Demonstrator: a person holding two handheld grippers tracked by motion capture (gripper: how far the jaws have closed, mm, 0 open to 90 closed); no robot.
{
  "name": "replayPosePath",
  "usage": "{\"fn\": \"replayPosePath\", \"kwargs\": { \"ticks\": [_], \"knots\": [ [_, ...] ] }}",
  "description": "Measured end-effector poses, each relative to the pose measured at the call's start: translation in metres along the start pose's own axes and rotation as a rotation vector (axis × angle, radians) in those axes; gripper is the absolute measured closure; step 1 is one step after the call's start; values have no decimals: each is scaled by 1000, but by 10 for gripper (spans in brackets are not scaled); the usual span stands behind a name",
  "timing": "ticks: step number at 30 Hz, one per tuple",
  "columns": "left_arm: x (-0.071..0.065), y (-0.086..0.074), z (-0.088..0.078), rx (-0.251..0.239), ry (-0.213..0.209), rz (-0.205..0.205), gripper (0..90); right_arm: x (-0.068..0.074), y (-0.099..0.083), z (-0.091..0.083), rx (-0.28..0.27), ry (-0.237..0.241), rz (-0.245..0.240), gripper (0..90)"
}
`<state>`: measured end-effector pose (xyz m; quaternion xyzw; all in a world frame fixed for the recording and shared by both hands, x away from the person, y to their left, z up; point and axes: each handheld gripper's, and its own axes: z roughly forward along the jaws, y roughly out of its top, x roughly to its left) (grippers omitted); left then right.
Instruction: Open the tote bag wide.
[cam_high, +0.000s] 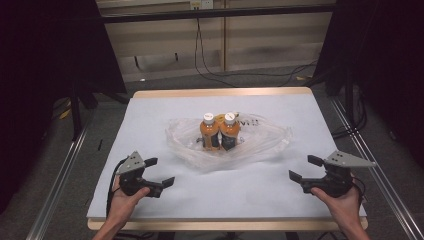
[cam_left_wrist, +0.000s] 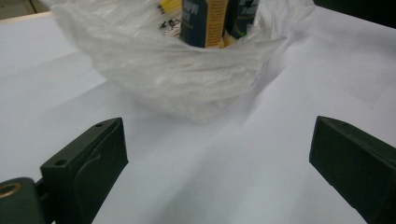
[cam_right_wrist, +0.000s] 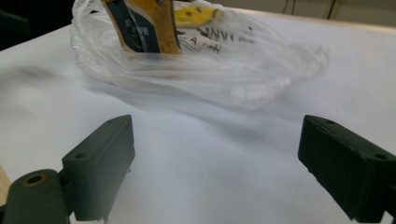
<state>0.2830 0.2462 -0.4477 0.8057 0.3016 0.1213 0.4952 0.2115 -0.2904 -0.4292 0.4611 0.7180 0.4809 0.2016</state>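
Two orange-drink bottles (cam_high: 220, 131) standing upright, side by side and touching, inside a crumpled clear plastic bag (cam_high: 260, 142) near the middle of the white-covered counter (cam_high: 300, 107). White caps up, dark labels facing the near edge. Bag walls slumped low around the bottle bases, mouth gaping wide, some black lettering on the film at the far right side.

Left claw (cam_high: 159, 172) near the front left of the counter, well apart from the bag, jaws spread wide with nothing between them. Right claw (cam_high: 302, 168) near the front right, likewise well apart from the bag, jaws spread wide and empty. Seen from the left gripper view: bare white surface between the jaws, bag (cam_left_wrist: 187, 79) ahead, bottle labels at the top edge. Seen from the right gripper view: the same open gap, bag (cam_right_wrist: 205, 70) ahead, slightly blurred.

Judged step: bottles seated in the bag, both claws free of it; likely a pause between loading and dealing with the bag itself. Next move, by that reading: bringing each claw in toward its own side of the bag rim and pinching the thin film there. Needs a low, level approach and a grip on plastic alone, clear of the bottles. Slack film likely to slip or bunch; any hard tug likely to tip the bottles.
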Motion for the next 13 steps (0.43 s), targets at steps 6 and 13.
{"fn": "replayPosePath", "kwargs": {
  "ticks": [6, 13],
  "knots": [
    [-2, -17, -17, 21, 59, -51, 23, 1, -21, -17, -12, -57, 28, 82],
    [3, -30, -32, 20, 89, -53, 22, 4, -35, -22, 20, -98, 14, 73]
  ]
}}
